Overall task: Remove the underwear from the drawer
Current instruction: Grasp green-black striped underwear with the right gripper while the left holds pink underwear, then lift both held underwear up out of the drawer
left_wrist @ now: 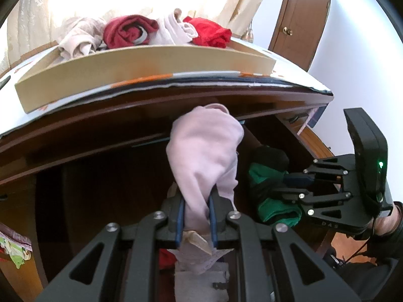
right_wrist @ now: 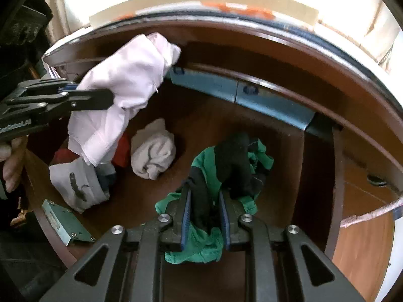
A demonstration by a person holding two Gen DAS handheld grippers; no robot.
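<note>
Two garments are held over the drawer (right_wrist: 201, 130): a pink one (left_wrist: 204, 156), hanging lengthwise, clamped by the left gripper (left_wrist: 197, 216); a green-black one (right_wrist: 226, 166) pinched by the right gripper (right_wrist: 205, 216).

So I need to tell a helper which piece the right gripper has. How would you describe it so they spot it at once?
Look into the open wooden drawer, towards its middle. There the right gripper is shut on a crumpled green and black garment. The pieces to its left are pale pink, white, grey or red; it is the only green one.
</note>
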